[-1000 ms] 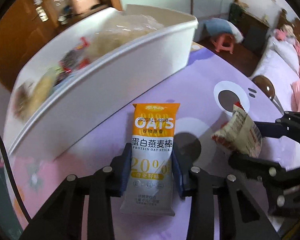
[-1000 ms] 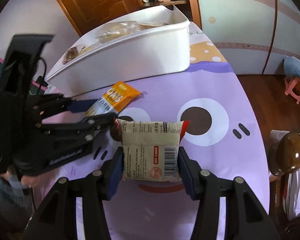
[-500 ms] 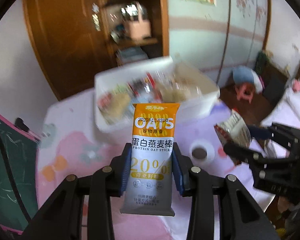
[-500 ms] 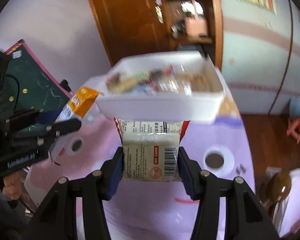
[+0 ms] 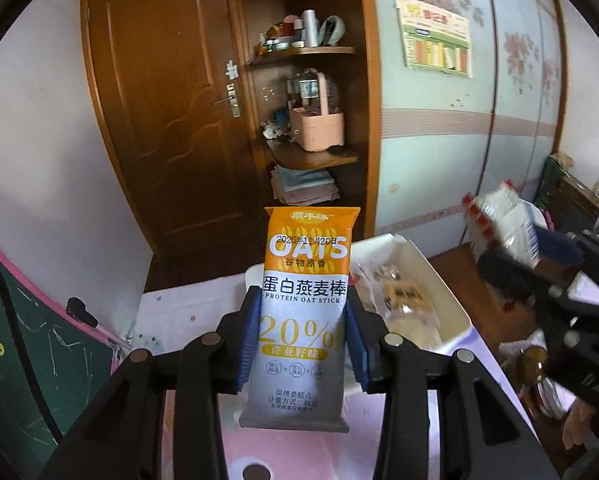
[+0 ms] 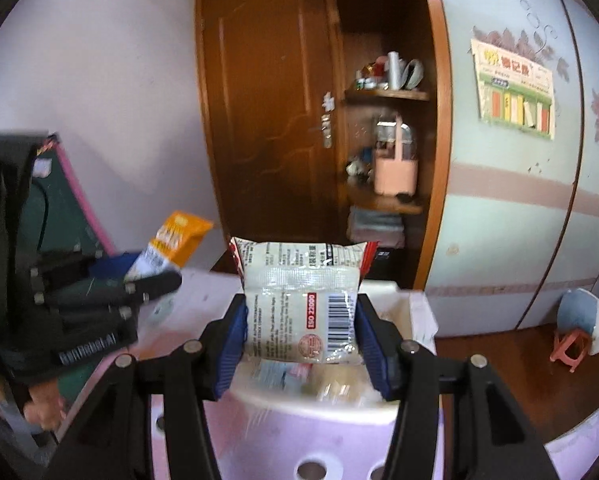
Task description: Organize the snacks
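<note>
Oat stick (image 5: 304,304) in an orange and white wrapper is pinched upright between the jaws of the left gripper (image 5: 302,336), held in the air above the white bin (image 5: 451,312). A white snack packet (image 6: 301,304) is clamped between the jaws of the right gripper (image 6: 299,334), apparently just over the bin, whose contents are blurred.
</note>
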Available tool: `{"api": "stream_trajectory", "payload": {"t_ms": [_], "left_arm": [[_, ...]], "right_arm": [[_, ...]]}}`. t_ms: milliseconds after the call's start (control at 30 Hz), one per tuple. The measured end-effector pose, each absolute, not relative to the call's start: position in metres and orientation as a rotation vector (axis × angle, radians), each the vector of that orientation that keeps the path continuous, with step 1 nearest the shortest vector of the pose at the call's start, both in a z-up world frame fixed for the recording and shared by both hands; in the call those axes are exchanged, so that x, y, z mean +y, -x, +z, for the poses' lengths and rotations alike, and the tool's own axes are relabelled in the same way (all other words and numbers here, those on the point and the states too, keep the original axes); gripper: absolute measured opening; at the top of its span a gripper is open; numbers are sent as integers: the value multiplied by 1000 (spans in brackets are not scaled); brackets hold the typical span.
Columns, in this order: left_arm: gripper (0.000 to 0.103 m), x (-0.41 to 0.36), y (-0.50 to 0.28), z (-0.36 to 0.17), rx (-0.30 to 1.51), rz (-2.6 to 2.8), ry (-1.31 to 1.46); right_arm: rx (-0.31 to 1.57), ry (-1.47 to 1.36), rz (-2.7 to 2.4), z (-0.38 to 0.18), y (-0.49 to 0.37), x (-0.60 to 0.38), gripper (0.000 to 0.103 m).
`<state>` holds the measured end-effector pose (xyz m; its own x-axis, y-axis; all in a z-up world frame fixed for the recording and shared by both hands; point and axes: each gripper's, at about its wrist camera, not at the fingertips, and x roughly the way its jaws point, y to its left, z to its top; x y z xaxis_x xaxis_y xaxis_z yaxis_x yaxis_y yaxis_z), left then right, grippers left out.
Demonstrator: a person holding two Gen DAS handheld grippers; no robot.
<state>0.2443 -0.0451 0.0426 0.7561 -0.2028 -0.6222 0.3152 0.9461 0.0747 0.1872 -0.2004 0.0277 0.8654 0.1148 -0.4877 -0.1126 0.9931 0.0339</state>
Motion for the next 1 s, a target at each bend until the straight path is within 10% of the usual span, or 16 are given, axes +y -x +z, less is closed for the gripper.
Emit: {"api": "stream_trajectory", "payload": {"t_ms": [533,733,1000], "left_arm": [[40,-66,-360,16,785,-229,-96],[97,-58,-376,1,801,-147,-84],[100,-53,-357,0,758,-132,-112]], "right_arm": [[624,-36,44,12,-300,-206,59],[668,-116,39,-6,-311,-218,70],[659,-116,18,-9,-299,-220,84]]}}
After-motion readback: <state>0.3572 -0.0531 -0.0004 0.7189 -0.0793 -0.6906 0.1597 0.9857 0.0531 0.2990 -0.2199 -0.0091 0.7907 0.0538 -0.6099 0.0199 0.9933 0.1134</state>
